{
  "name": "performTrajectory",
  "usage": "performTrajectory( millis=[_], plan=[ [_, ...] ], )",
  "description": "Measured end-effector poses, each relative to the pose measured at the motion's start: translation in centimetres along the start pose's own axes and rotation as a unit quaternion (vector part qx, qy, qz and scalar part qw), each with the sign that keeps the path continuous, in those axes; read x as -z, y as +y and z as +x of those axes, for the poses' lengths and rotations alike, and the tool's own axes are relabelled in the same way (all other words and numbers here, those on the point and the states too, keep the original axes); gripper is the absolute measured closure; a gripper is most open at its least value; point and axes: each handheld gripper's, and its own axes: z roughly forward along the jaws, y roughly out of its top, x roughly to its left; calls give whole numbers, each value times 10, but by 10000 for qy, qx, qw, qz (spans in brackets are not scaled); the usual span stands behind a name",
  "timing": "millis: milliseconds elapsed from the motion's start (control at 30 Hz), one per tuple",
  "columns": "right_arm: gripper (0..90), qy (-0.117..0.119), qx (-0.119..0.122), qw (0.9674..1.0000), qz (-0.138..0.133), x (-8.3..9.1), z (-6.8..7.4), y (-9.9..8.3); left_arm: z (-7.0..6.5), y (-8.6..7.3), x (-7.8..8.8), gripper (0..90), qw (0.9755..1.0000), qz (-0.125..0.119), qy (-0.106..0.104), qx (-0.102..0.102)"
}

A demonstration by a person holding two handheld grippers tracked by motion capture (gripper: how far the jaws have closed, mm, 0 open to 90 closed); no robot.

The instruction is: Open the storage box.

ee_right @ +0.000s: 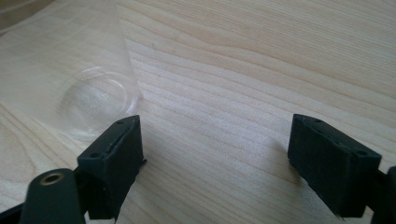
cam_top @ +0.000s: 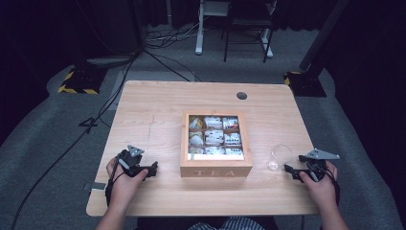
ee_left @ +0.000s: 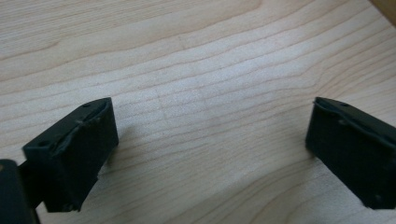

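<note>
Open wooden tea box [cam_top: 216, 166] at mid-bench, marked "TEA" on its near wall, nine compartments stocked with tea bags [cam_top: 214, 136]. Clear glass cup [cam_top: 279, 157] upright just right of the box, near the right tool [cam_top: 290, 171] and just ahead of it. Right tool released, jaws spread wide over bare bench [cam_top: 158, 110]; in the right gripper view the cup [ee_right: 95, 91] stands just beyond the left-hand jaw, not between the two. Left tool [cam_top: 152, 168] likewise released, jaws wide apart in the left gripper view over plain wood grain [ee_left: 201, 70], resting left of the box and apart from it.

Likely hazards from this position, as a judgement:
- Cup offset from the right tool's jaw gap — a straight advance would probably strike the wall with one jaw and push or tip the cup rather than enclose it.
- Glass transparent and smooth — rim and wall hard to judge, grip liable to slip if closed too high or too lightly; too hard a squeeze risks ejecting it sideways.
- Cup close to the box's right wall — a sideways nudge could knock it against the wood.
- Tea bags packed tightly and light — a wide-open left tool lowered into a compartment could catch a divider or lift more than one bag.
- Trailing cables near the bench edge — possible snag on a reach.
</note>
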Motion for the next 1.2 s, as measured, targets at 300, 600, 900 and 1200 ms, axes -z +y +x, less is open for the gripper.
performTrajectory(
  millis=[300,600,900,1200],
  plan=[
    [183,7,9,10000,6,0,0,0,-2,11,22,247,9991,-55,-240,-351],
    [183,6,3,10000,5,0,0,0,-10,27,54,256,9972,-424,-434,-429],
    [183,6,2,10000,5,0,0,0,-22,35,72,256,9943,-699,-546,-585],
    [183,7,4,10000,7,0,0,0,-61,42,85,254,9856,-947,-931,-1049]
  ],
)
